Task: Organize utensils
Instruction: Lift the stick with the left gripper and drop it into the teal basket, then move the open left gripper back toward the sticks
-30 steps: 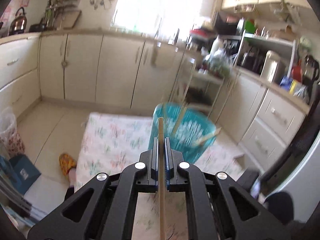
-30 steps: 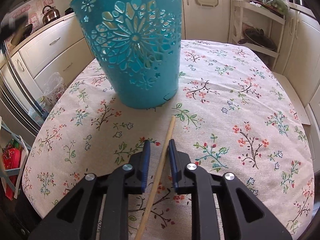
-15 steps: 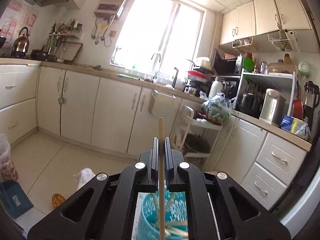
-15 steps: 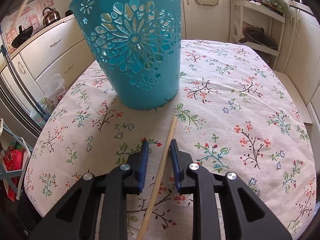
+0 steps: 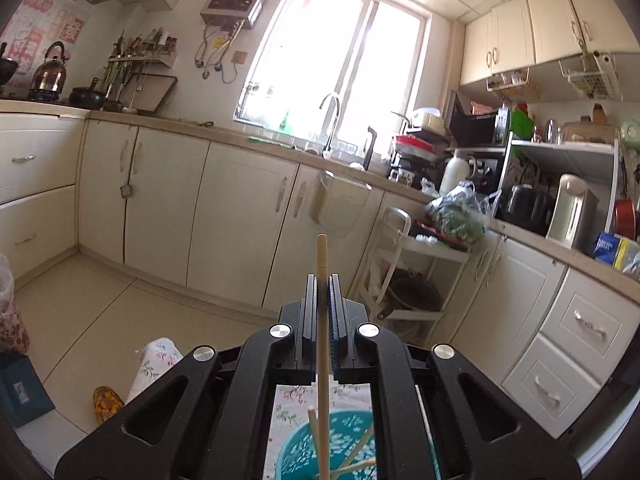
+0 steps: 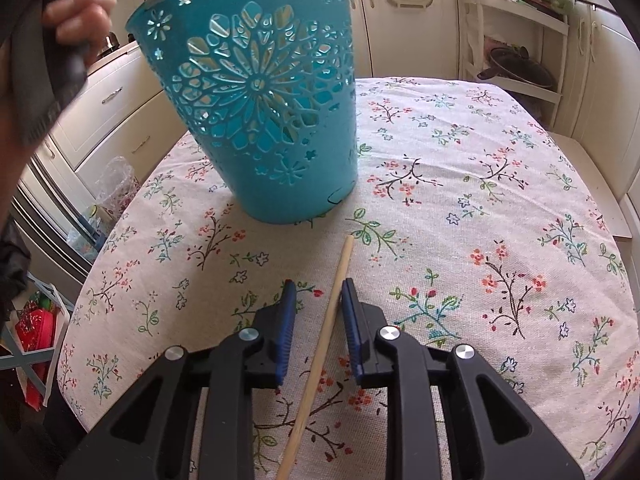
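Chopstick on the table: a wooden chopstick [image 6: 320,344] lies flat on the floral tablecloth [image 6: 480,200], its far tip stopping just short of the foot of the teal basket [image 6: 260,120].
Long axis: it runs from the bottom of the right wrist view up and slightly rightward toward the basket, almost in line with the way the right gripper [image 6: 318,286] points.
Right gripper: its jaws stand a little apart on either side of this chopstick, which passes between the blue pads nearer the right-hand one; no squeeze shows, so nothing is held.
Left gripper: the left gripper [image 5: 322,280] is clamped tight on a second chopstick [image 5: 322,320], held upright, its lower end hanging over the basket's open mouth.
Basket contents: several chopsticks [image 5: 360,452] already lean inside, seen from above in the left wrist view.
Nearer hand: the right, already straddling the table chopstick; the left hand [image 6: 76,4] is up beside the basket rim.
Likely next need: closing the right jaws on the shaft.
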### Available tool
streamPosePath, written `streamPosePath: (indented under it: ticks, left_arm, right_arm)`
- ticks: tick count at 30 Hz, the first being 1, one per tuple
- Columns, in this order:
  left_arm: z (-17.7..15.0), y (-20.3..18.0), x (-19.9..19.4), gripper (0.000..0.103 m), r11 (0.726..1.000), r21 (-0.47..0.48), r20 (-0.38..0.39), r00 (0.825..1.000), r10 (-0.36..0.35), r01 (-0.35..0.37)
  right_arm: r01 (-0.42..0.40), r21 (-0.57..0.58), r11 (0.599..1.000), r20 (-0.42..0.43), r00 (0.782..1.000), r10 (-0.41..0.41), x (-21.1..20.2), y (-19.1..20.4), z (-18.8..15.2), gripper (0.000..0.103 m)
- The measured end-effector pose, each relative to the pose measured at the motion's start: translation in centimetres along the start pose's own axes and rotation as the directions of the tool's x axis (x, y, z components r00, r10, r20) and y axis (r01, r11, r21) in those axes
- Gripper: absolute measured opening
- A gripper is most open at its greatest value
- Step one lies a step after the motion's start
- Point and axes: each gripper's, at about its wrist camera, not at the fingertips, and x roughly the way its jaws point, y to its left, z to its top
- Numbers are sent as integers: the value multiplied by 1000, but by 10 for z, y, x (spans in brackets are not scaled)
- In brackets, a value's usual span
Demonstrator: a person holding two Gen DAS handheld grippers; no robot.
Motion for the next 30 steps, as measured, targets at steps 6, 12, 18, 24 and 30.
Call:
streamPosePath:
  ticks: [6,12,18,24,30]
  left_arm:
    - [-37,-2,-3,5,998,68,-101,995,0,7]
    - [-56,5,-35,31,993,114,-168,986,-2,21]
    - [-73,46,-86,64,996,51,-175,981,86,-78]
    - [-143,92,-92,71,978,-42,-351,920,177,-205]
    - [-171,95,-83,72,973,-21,-423,884,198,-228]
  right_arm:
    - [-3,2,1000,0,1000,3,0,-1,0,24]
    - [2,-3,1000,0,1000,-2,0,-1,1,24]
    - [31,-26,999,-3,1000,-31,-2,3,-1,24]
    - [89,-112,990,-13,996,-91,-2,12,-3,16]
    - [95,-143,985,-48,994,-103,-6,9,-5,12]
